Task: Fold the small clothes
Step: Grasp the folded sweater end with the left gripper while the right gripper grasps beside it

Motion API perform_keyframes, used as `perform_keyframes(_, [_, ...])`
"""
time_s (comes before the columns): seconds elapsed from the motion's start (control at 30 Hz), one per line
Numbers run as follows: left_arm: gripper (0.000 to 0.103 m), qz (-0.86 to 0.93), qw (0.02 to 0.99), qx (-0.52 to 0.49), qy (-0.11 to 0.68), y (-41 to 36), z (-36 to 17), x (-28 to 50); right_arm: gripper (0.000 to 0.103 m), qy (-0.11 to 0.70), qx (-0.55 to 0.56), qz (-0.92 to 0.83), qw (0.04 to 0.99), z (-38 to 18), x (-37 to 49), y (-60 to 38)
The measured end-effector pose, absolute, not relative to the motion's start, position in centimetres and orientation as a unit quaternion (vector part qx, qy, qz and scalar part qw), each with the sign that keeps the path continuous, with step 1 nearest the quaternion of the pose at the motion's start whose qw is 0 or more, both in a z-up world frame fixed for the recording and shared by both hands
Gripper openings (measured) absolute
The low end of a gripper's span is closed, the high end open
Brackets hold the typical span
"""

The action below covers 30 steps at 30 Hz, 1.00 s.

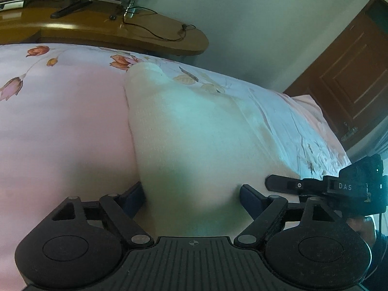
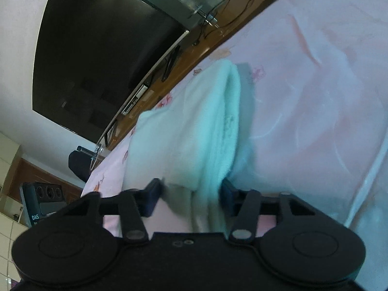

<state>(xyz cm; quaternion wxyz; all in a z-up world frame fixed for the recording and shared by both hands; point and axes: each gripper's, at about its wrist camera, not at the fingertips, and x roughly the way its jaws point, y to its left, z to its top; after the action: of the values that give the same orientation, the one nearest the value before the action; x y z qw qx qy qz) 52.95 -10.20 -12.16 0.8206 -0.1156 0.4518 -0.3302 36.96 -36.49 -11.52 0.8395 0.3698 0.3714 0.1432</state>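
Mid-fold: white knit garment (image 1: 194, 131) lies on floral bedsheet (image 1: 60, 121) nr bed's far edge. Left gripper (image 1: 192, 197) fingers apart, straddling near hem, no pinch. Right gripper (image 2: 191, 197) fingers part-closed round bunched fold; clamp unclear. Next: pinch hem both sides, carry over

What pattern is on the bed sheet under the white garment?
Pale pink sheet printed with red and pink tulip-like flowers; clearest in the left wrist view.

The near end of the white cloth (image 2: 194, 140) disappears under the right gripper (image 2: 191, 194), so any pinch there is unclear. Beside the cloth, the bedsheet (image 2: 303, 97) is motion-blurred. Above the cloth, the television (image 2: 97, 60) is cut off by the frame's top.
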Motion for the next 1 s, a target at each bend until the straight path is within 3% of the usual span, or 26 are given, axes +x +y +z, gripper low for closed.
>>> perform_keyframes(0.1, [0.060,-0.311,0.839,-0.071,0.441,-11.6,-11.7,52.4,0.042,0.368,0.356,0.135,0.848,-11.4,37.3,-35.9])
perform_keyframes(0.17, [0.056,-0.306,0.844,-0.057,0.437,-12.1,-11.4,52.0,0.041,0.367,0.303,0.119,0.871,-10.6,37.6,-34.3])
perform_keyframes(0.23, [0.043,-0.304,0.850,-0.049,0.427,-12.3,-11.0,51.4,0.040,0.364,0.248,0.102,0.892,-10.0,37.4,-32.7])
perform_keyframes(0.33, [0.035,-0.295,0.865,-0.017,0.406,-12.7,-9.9,50.1,0.035,0.357,0.205,0.078,0.908,-9.2,37.0,-31.0])
perform_keyframes(0.77, [0.033,-0.281,0.887,0.022,0.366,-9.3,-2.7,46.3,0.031,0.310,0.141,0.083,0.936,-3.8,34.5,-26.2])
perform_keyframes(1.0, [0.033,-0.234,0.907,0.029,0.350,-2.3,0.2,43.1,0.031,0.294,0.126,0.130,0.938,-1.7,33.8,-19.9])
